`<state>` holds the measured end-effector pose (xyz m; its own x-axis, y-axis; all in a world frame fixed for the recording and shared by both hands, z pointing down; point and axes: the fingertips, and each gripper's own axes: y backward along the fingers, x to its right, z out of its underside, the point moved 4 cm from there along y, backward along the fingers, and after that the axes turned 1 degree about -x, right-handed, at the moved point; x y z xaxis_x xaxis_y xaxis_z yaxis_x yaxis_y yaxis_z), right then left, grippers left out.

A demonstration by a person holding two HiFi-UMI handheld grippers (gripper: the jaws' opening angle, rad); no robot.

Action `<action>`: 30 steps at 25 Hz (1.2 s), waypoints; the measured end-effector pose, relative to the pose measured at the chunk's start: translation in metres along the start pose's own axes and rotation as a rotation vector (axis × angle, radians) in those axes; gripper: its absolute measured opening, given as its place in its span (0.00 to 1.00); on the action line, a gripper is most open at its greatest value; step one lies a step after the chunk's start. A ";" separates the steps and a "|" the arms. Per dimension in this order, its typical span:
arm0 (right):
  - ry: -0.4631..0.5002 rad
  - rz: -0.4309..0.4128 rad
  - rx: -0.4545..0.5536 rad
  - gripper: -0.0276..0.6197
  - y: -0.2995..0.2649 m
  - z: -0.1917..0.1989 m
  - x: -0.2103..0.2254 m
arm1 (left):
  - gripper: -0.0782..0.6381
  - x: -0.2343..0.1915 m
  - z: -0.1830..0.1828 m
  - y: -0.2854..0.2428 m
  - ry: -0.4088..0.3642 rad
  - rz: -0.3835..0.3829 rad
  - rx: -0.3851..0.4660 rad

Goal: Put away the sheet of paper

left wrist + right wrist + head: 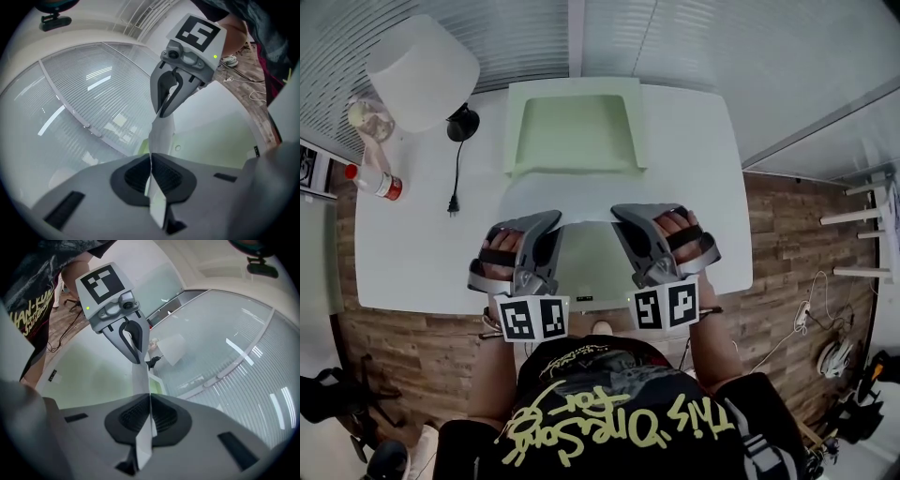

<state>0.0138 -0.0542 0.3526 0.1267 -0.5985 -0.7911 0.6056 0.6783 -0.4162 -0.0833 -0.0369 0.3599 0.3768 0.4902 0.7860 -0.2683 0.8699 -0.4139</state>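
A white sheet of paper (586, 200) hangs stretched between my two grippers over the white table (412, 253). My left gripper (549, 219) is shut on the sheet's left edge and my right gripper (621, 213) on its right edge. Just beyond the sheet, a pale green paper tray (517, 131) stands at the table's back centre. In the left gripper view the sheet (159, 136) runs edge-on from my left gripper (150, 174) to the right gripper (165, 108) opposite. The right gripper view mirrors this: sheet (140, 380), right gripper (149, 413), left gripper (136, 357).
A lamp with a white shade (422, 70) and black base (462, 123) stands at the back left, its cord and plug (453, 202) trailing forward. A red-capped bottle (373, 181) and a glass jar (370, 118) sit near the left edge. Glass partitions rise behind the table.
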 end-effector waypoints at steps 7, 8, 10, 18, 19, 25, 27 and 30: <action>-0.001 -0.031 -0.007 0.05 -0.010 0.004 -0.006 | 0.12 0.002 0.007 -0.007 0.009 0.018 -0.014; 0.000 -0.036 -0.009 0.05 -0.011 0.005 -0.007 | 0.12 0.003 0.008 -0.008 0.011 0.021 -0.015; 0.000 -0.045 -0.013 0.05 -0.013 0.006 -0.009 | 0.12 0.005 0.010 -0.010 0.011 0.027 -0.017; -0.006 -0.081 -0.027 0.05 -0.015 0.012 -0.021 | 0.12 0.012 0.013 -0.013 -0.002 0.056 -0.028; -0.003 -0.084 -0.030 0.05 -0.016 0.013 -0.023 | 0.12 0.014 0.013 -0.013 -0.009 0.061 -0.029; 0.005 -0.106 -0.046 0.05 -0.018 0.019 -0.027 | 0.12 0.020 0.013 -0.018 -0.030 0.093 -0.034; 0.007 -0.113 -0.053 0.05 -0.019 0.021 -0.029 | 0.12 0.022 0.014 -0.020 -0.032 0.103 -0.033; 0.004 -0.118 -0.063 0.05 -0.022 0.023 -0.031 | 0.12 0.027 0.016 -0.023 -0.035 0.118 -0.031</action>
<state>0.0148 -0.0607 0.3964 0.0539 -0.6741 -0.7367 0.5654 0.6287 -0.5340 -0.0815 -0.0442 0.3979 0.3131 0.5874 0.7462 -0.2815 0.8078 -0.5178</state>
